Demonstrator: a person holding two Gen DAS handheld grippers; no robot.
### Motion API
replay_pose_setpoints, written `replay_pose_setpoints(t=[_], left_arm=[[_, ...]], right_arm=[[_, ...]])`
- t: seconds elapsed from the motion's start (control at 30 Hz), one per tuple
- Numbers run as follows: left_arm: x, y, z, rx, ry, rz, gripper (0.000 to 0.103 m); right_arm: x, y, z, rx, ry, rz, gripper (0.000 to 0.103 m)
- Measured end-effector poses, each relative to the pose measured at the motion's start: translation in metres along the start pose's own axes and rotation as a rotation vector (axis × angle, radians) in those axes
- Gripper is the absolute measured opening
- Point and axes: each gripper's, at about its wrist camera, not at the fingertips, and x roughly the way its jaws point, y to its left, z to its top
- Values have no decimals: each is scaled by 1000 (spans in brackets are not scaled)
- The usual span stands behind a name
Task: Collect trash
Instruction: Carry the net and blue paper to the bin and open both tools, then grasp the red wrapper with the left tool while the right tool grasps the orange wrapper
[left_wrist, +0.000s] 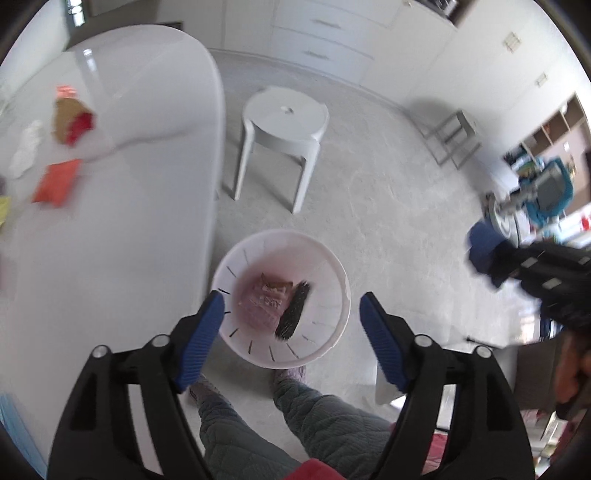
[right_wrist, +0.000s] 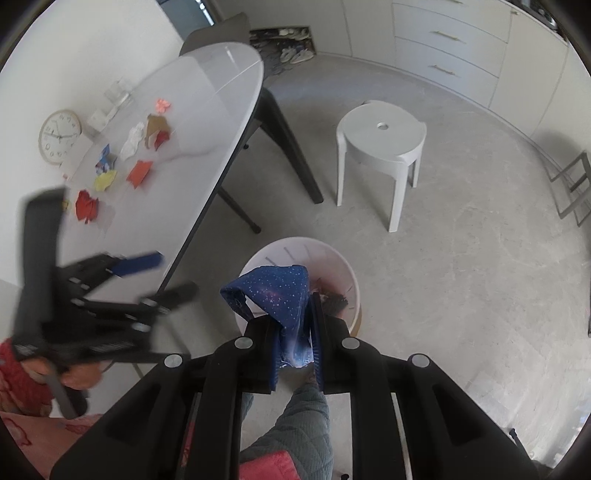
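Observation:
A white waste bin (left_wrist: 332, 343) stands on the floor beside the table and holds a pink wrapper (left_wrist: 264, 301) and a dark wrapper (left_wrist: 293, 314). My left gripper (left_wrist: 291, 314) is open and empty, straight above the bin. My right gripper (right_wrist: 295, 325) is shut on a blue starry wrapper (right_wrist: 280, 291), held over the bin (right_wrist: 351, 284). In the left wrist view the right gripper (left_wrist: 491, 254) shows blurred at the right with the blue wrapper. The left gripper (right_wrist: 155, 273) shows blurred in the right wrist view. Several scraps lie on the white table (right_wrist: 207, 122): red (right_wrist: 86, 206), orange (right_wrist: 139, 172), yellow (right_wrist: 105, 181), white (right_wrist: 133, 142).
A white stool (right_wrist: 380, 144) stands on the grey floor behind the bin. A clock (right_wrist: 59, 136) leans at the table's far side. The table's dark legs (right_wrist: 291, 147) are next to the bin. Drawers line the back wall. The person's legs (left_wrist: 295, 417) are below the bin.

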Motion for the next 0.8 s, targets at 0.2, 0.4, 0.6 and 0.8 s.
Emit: replay_pose_setpoints(t=[0.2, 0.4, 0.6, 0.8], left_arm=[[-54, 28, -1, -73, -74, 34, 82], [-93, 45, -3, -101, -134, 85, 86], [-120, 68, -13, -119, -162, 104, 90], [-136, 99, -19, -182, -185, 124, 93]], right_arm=[[22, 23, 1, -53, 53, -4, 27], [28, 33, 6, -34, 53, -31, 70], [0, 42, 26, 8, -39, -85, 95], [-21, 80, 50, -42, -127, -83, 101]])
